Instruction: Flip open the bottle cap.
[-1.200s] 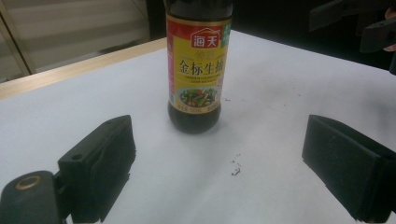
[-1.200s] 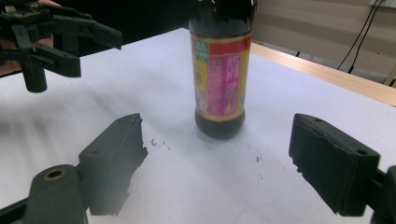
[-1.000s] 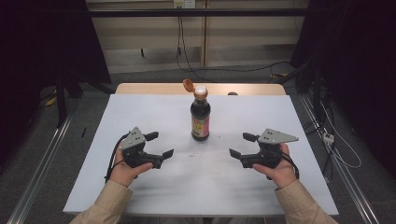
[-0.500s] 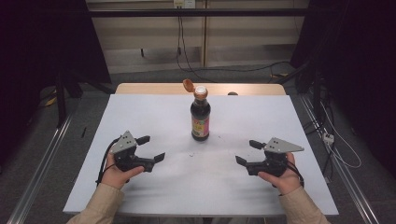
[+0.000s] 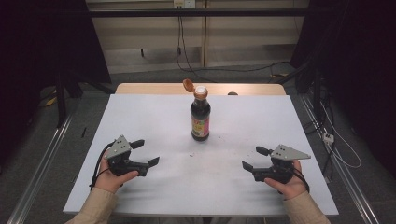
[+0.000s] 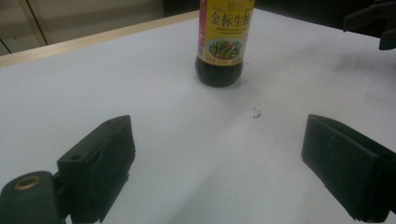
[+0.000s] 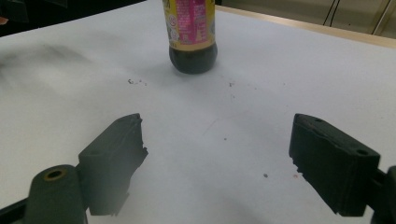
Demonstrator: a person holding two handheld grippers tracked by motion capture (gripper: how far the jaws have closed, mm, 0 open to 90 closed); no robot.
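Resting both grippers near the table's front edge, jaws spread wide, nothing held.
Soy sauce bottle upright mid-table, flip cap open, well apart from left gripper and right gripper; likely heavy, slick, spillable, so grip the labelled body.

Lab or recording booth, not a home. Black curtains hang on both sides, a dark crossbar runs overhead, metal rails line the grey floor either side of the worktop. Cables drop from a wall socket and trail across the floor. Worktop is a wooden table under a plain white sheet, smudged and scuffed.
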